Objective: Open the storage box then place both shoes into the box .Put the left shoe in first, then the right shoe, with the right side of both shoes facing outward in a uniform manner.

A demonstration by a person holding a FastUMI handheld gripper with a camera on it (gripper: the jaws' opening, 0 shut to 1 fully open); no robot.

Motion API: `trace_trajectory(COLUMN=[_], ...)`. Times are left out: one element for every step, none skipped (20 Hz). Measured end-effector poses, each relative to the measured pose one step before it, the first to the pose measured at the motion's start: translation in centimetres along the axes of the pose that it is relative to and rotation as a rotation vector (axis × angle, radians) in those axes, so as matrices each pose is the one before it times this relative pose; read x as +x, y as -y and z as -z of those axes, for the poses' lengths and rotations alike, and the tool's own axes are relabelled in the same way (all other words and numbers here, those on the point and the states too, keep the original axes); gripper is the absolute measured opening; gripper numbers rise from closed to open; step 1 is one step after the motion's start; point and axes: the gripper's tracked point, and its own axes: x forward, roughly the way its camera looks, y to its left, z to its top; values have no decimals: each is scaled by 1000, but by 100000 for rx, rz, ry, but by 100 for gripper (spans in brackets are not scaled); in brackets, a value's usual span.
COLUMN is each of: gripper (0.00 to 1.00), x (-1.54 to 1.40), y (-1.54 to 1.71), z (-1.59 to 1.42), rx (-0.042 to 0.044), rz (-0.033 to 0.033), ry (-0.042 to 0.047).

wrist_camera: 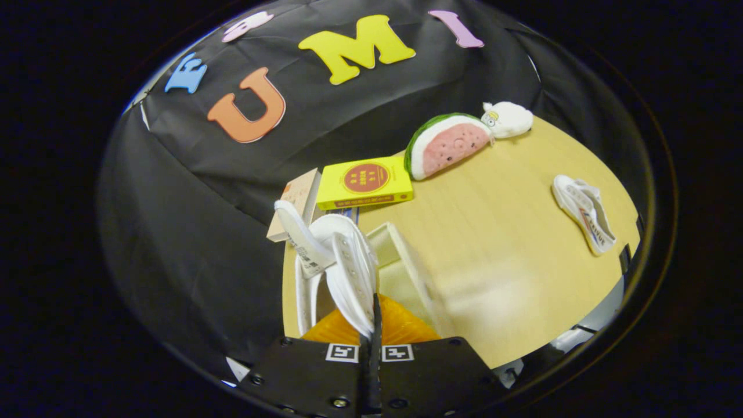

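Note:
My gripper (375, 323) is shut on the upper edge of a white shoe (339, 261), both fingers pressed together on the fabric. The shoe hangs tilted just ahead of the fingers, tongue sticking up toward the booth wall. Right behind it is the white storage box (400, 261), open, with its inside showing just beyond the shoe. The box's front part looks blurred. The second white shoe (583, 212) lies on its side on the wooden table (499, 244), far off to the right of the fingers.
A yellow carton (365, 183) and a brown carton (297, 200) stand behind the box by the black wall. A watermelon plush (447, 145) and a small white plush (508, 119) lie further back. The table edge runs close by on the right.

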Motion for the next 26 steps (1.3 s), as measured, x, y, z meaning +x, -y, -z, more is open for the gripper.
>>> trace_trajectory(gripper=[0, 0, 0, 0, 0, 0, 0, 0, 0, 0, 0, 0, 0, 0, 0, 0, 0, 0, 0, 0, 0, 0, 0, 0, 0, 0], x=[900, 749, 647, 628, 611, 542, 387, 539, 646, 620, 405, 332, 228, 180, 202, 122, 15, -50, 44, 44, 84, 86, 188, 37, -23, -30], y=[-566, -430, -259, -215, -75, 9, 94, 222, 185, 185, -27, -173, -175, -55, 64, 103, 15, 24, 63, 144, -41, -39, 41, 11, 15, 52], z=[318, 282, 389, 427, 597, 562, 690, 560, 426, 302, 386, 296, -37, 28, 61, 148, 281, 146, 52, 68, 238, 87, 76, 61, 243, 251], rx=[1713, 714, 499, 683, 1301, 1733, 1501, 777, -471, 549, 1561, 1139, -412, -1893, -1918, -1022, -780, -1257, -1053, -533, -1250, -2099, -2501, -2555, -2263, -1674], rz=[100, 654, 598, 623, 326, 290, 433, 718, 765, 512, 34, -420, -252, 459, 696, 299, 106, 206, 352, 343, 257, 184, 392, 310, 3, -142], ry=[466, 1098, 1191, 648, 497, -8, -31, 192, 52, -51, -99, -22, 1281, 1259, 1276, 819, 547, 674, 897, 871, 573, 805, 903, 795, 466, 50])
